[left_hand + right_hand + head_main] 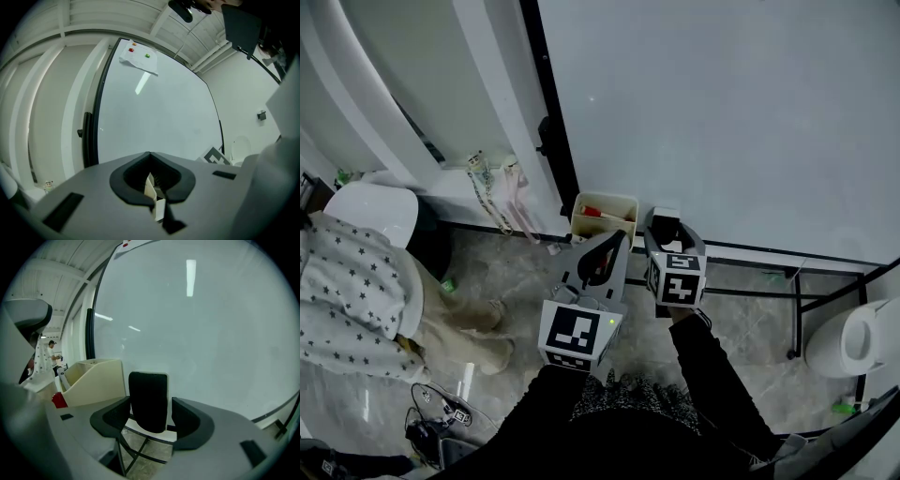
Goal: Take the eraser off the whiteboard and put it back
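This looks like an office or meeting room. A large whiteboard (722, 122) in a black frame fills the head view from 12 to 3 o'clock, with a cream pen tray (605, 217) fixed at its lower edge near the centre. A sheet of paper (138, 58) is pinned near its top by magnets. The floor (534, 272) is polished stone tile. White chairs stand at 9 o'clock (375, 211) and 4 o'clock (862, 337), and a seated person (347, 291) is at 8 o'clock.
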The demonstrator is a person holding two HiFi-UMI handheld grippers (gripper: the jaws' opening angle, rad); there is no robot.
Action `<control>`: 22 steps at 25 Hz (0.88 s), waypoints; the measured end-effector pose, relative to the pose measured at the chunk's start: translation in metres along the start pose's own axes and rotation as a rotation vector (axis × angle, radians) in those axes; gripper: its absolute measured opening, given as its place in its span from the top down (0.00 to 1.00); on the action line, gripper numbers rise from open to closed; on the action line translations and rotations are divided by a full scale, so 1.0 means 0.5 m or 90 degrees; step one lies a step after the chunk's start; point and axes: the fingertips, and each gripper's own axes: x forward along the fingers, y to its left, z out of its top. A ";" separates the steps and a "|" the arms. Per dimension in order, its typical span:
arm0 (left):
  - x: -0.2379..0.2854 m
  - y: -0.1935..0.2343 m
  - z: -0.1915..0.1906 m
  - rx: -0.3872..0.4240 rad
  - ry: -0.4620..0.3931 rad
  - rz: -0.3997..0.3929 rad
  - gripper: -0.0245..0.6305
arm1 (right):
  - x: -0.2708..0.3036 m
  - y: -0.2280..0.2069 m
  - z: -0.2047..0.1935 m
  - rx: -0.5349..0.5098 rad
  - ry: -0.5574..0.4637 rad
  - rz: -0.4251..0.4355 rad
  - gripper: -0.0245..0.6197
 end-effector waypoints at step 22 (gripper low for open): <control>0.004 -0.033 -0.003 -0.001 0.003 -0.017 0.96 | -0.171 -0.005 0.054 -0.020 -0.059 0.037 0.74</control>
